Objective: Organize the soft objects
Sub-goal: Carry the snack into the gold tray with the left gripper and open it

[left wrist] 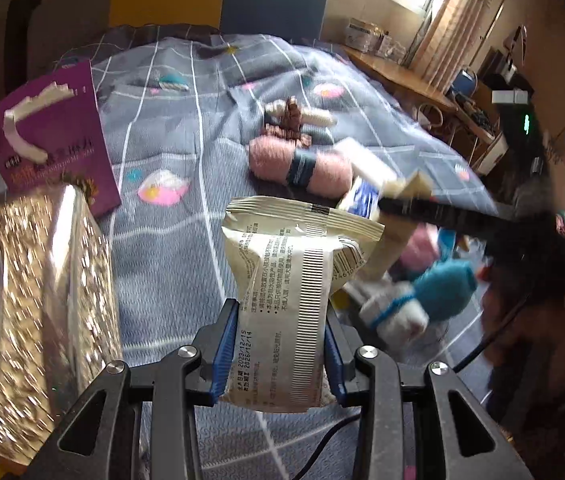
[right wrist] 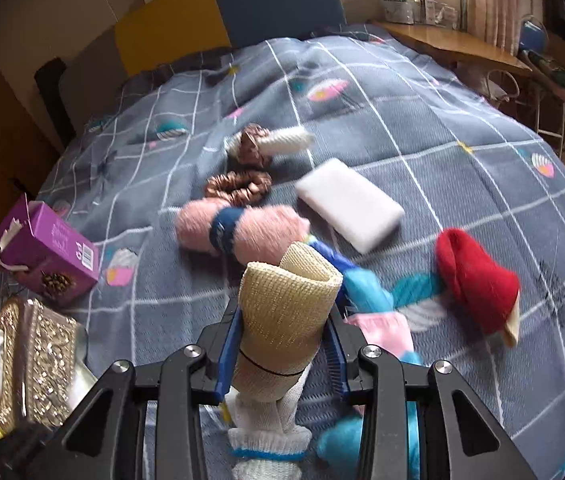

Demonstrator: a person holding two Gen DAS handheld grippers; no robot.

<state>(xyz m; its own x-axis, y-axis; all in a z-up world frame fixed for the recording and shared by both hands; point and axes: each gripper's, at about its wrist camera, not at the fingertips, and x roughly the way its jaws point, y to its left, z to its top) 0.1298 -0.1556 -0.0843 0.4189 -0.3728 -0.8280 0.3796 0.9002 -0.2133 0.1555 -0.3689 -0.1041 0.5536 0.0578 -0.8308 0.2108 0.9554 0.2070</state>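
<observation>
My left gripper (left wrist: 280, 314) is shut on a beige soft packet (left wrist: 282, 264) with printed text, lifted above the grey checked bedspread (left wrist: 170, 248). My right gripper (right wrist: 284, 320) is shut on a rolled beige mesh cloth (right wrist: 286, 300). Under it lies a white glove with blue trim (right wrist: 266, 428). On the bed ahead lie a pink yarn skein (right wrist: 238, 228) with a dark band, a brown scrunchie (right wrist: 238, 188), a white sponge block (right wrist: 350, 204), a red knit piece (right wrist: 474, 280) and blue fluffy yarn (right wrist: 366, 292). The left wrist view shows the pink skein (left wrist: 300, 164) beyond the packet.
A purple box (right wrist: 50, 248) with a white handle stands at the left of the bed. A glittery tissue box (right wrist: 34, 364) sits near the front left corner. A wooden desk (right wrist: 462, 48) runs along the far right. The headboard (right wrist: 274, 0) closes the far end.
</observation>
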